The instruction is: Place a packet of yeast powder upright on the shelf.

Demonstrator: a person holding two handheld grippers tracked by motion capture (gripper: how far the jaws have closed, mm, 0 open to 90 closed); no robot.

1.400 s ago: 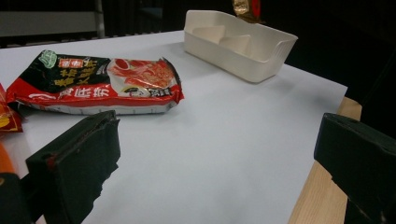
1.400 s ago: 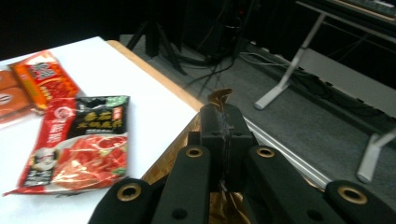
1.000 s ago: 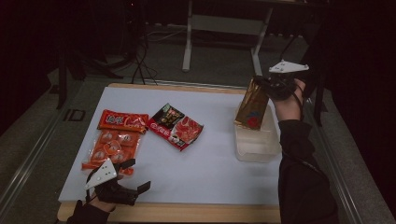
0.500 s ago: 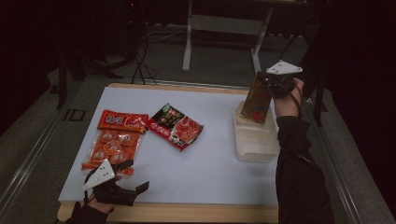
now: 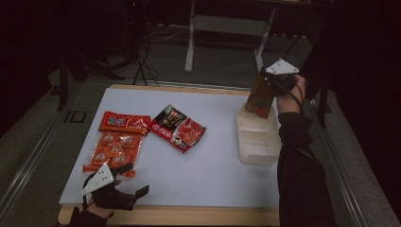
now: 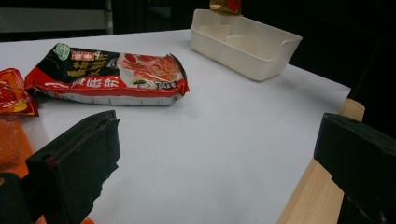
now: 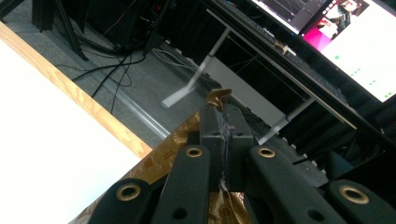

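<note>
Right claw (image 5: 270,87) raised at arm's reach, jaws pinched tight; sleeved forearm stretched forward. Left claw (image 5: 135,182) low, jaws spread wide.

The gold packet (image 5: 259,97) looks like glossy, crinkled foil. The white bin (image 5: 257,137) is smooth, matt plastic. The table top (image 5: 213,161) is covered in matt white sheet, with bare pale wood at its near edge. The red packets (image 5: 178,127) at left are shiny plastic film. The gripper jaws are matt black.
</note>
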